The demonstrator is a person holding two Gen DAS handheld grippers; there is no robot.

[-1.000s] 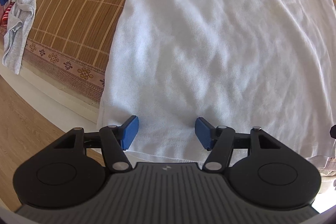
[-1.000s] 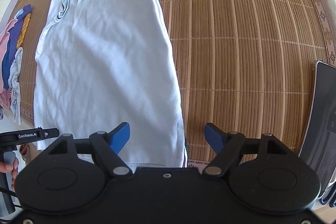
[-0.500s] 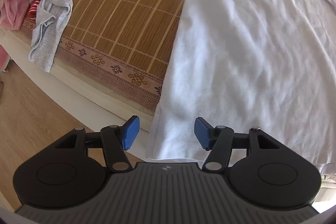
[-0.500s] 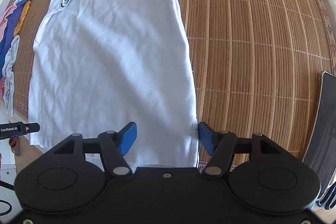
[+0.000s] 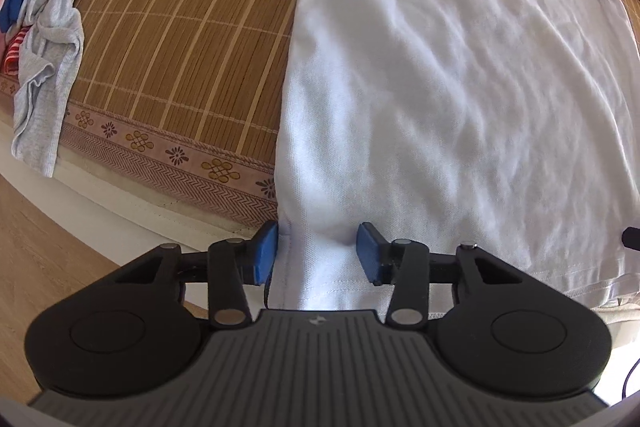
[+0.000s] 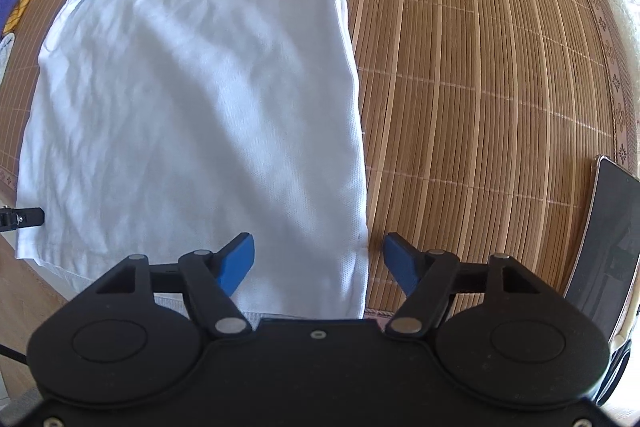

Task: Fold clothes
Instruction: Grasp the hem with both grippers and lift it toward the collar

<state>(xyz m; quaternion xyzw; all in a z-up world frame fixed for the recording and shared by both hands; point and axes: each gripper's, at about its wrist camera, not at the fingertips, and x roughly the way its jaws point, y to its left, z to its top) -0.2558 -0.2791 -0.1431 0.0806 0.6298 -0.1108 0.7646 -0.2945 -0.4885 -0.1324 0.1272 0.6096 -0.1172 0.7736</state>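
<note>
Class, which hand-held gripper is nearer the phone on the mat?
Right. The right hand-held gripper straddles the shirt corner beside the phone; the left is closing over the opposite corner.

Under my tongs a bamboo mat (image 6: 480, 87) covers the bed, bearing the white polo shirt (image 5: 460, 87) ahead and crumpled clothes (image 5: 48, 39) far left.

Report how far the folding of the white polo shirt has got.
Done: the white polo shirt lies spread flat on the bamboo mat. In hand: the left claw is closing around its bottom left corner; the right claw is open over the other corner. Left: every fold.
</note>
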